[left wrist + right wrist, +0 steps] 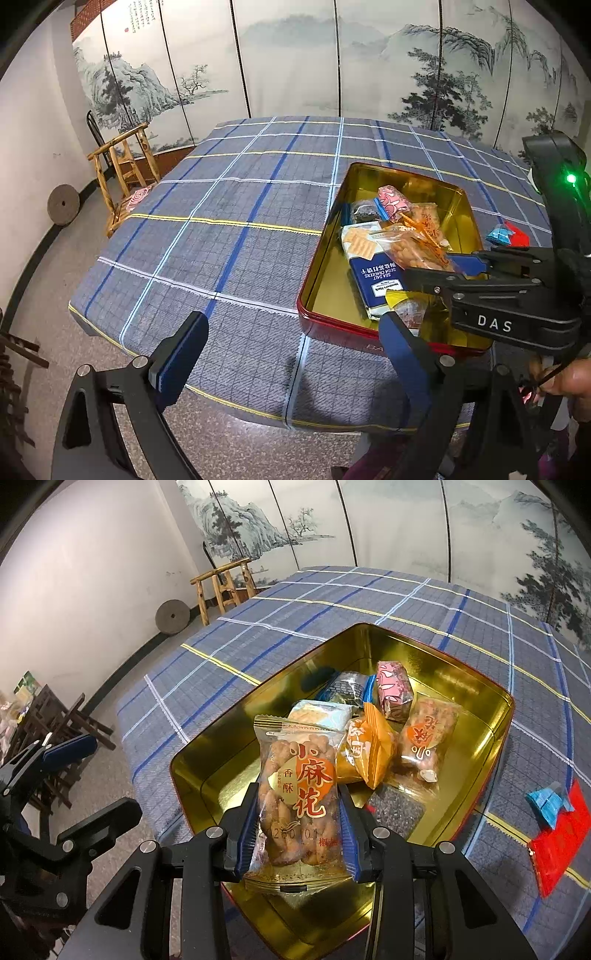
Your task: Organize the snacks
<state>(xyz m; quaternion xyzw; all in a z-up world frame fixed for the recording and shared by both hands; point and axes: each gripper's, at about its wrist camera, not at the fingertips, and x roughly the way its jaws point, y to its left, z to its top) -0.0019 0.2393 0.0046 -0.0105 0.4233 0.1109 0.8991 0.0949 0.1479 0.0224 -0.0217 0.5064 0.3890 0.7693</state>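
Note:
My right gripper is shut on a clear bag of fried dough twists with an orange label. It holds the bag over the near end of an open tin, gold inside and red outside. Inside lie a blue cracker packet, a pink packet, an orange packet and a second twist bag. My left gripper is open and empty above the checked cloth, left of the tin. In the left wrist view the right gripper reaches in from the right with the bag.
A red packet and a small blue packet lie on the cloth right of the tin. A wooden chair and a stone wheel stand beyond the table's left edge. A painted folding screen backs the table.

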